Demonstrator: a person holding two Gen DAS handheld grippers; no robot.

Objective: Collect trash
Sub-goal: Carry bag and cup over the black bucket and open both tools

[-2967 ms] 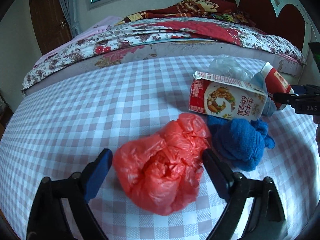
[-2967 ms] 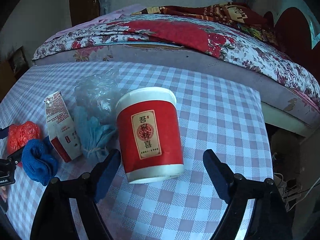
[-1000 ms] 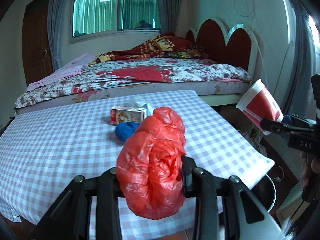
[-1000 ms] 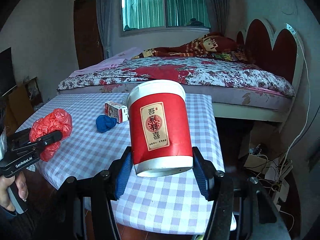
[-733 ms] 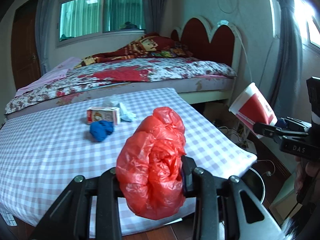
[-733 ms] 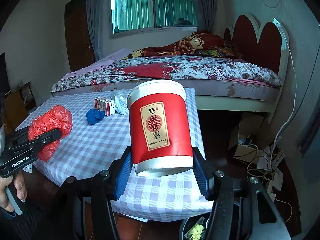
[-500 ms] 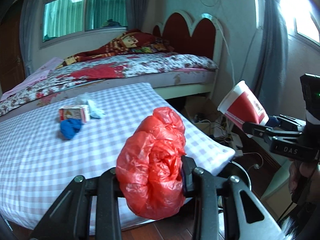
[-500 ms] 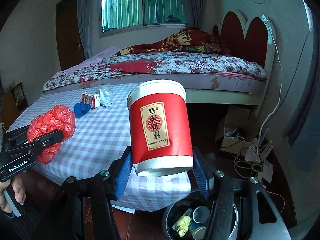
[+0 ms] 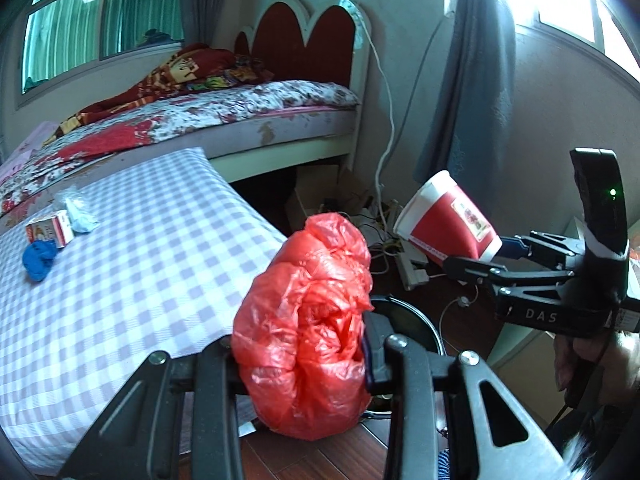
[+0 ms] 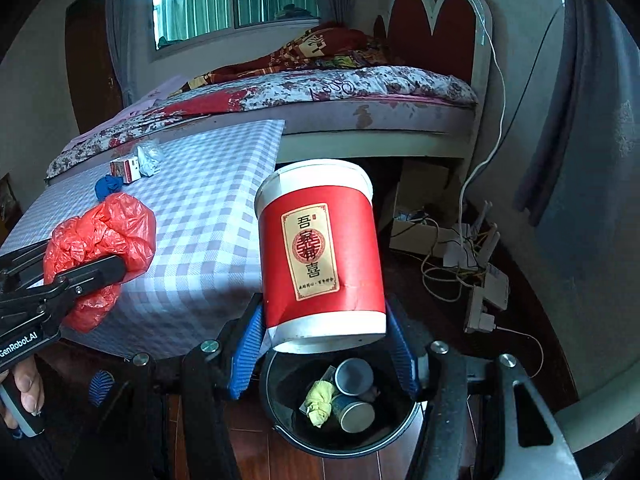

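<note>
Carrying two pieces of trash toward the black bin (image 10: 280,420) on the floor beside the checked table (image 10: 208,216). Our right gripper (image 10: 324,344) is clamped on the red paper cup (image 10: 320,248), which hangs directly above the bin's mouth. Our left gripper (image 9: 300,364) pinches the crumpled red plastic bag (image 9: 308,320), off to the side over the table edge. To drop well, we'd lower the cup close to the rim before letting go, then bring the bag over the centre, since light plastic can cling to the pads. Carton (image 10: 126,170), blue cloth (image 10: 107,186) and clear wrapper (image 10: 150,156) wait on the table.
</note>
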